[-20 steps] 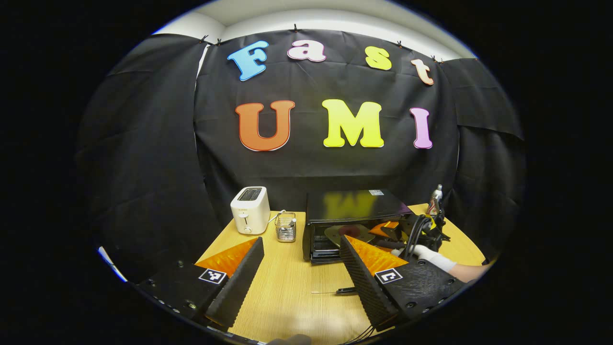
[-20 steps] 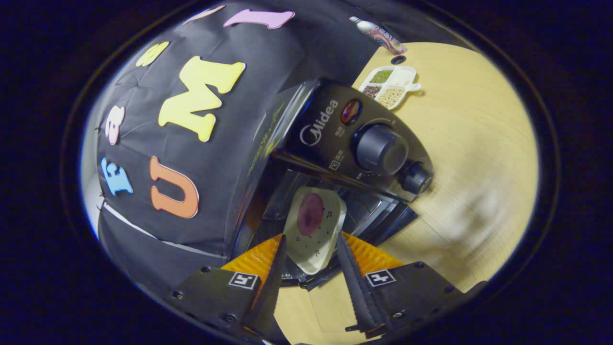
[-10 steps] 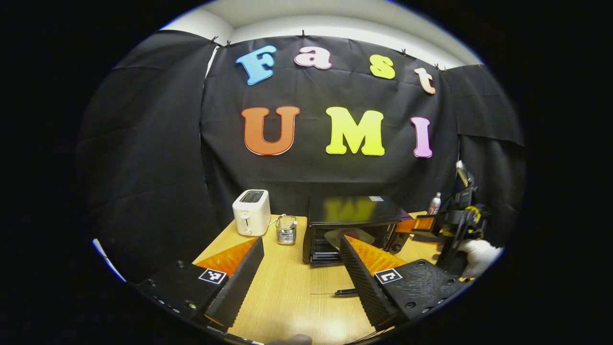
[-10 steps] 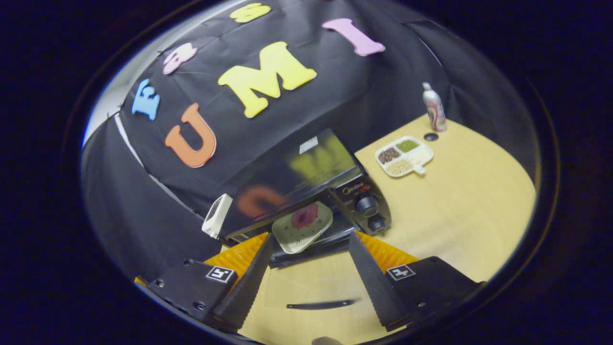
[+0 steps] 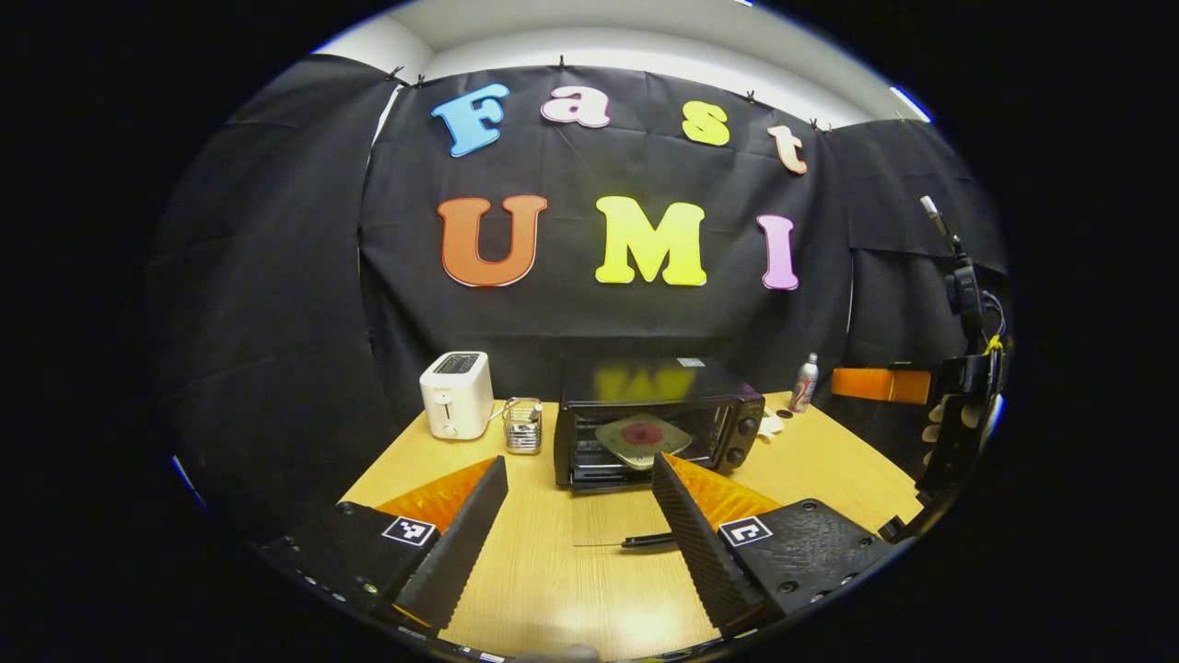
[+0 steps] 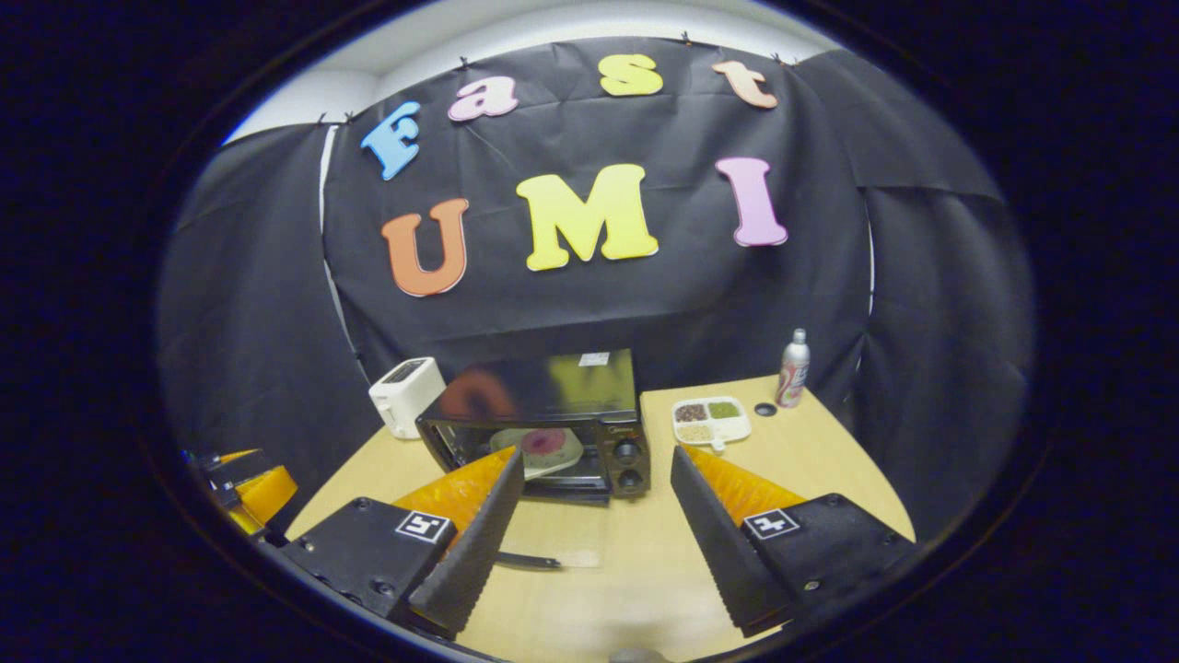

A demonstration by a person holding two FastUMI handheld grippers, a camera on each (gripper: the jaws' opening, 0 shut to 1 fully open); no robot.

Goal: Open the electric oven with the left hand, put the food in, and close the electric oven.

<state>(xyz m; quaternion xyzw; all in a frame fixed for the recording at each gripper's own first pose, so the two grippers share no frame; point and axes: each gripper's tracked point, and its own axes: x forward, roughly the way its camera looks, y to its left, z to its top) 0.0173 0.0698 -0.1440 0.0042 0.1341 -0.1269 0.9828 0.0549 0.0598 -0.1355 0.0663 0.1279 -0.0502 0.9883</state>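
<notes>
Food in, oven door open, closing step next.

Left gripper view: left gripper [image 5: 580, 516] with jaws spread, empty, above the near surface [image 5: 562, 589]; oven [image 5: 659, 419] far centre, plate [image 5: 643, 435] with food inside on the rack, door dropped flat toward the near side; toaster [image 5: 455, 394] far left, right gripper [image 5: 880, 384] up at far right, well apart from the oven. Right gripper view: right gripper [image 6: 597, 506] jaws released, nothing held; oven [image 6: 543, 424] left of a snack tray [image 6: 711, 420] and a can [image 6: 792, 369]. Judgement: loading done; next, left gripper must reach the door's front edge and swing it up shut.
</notes>
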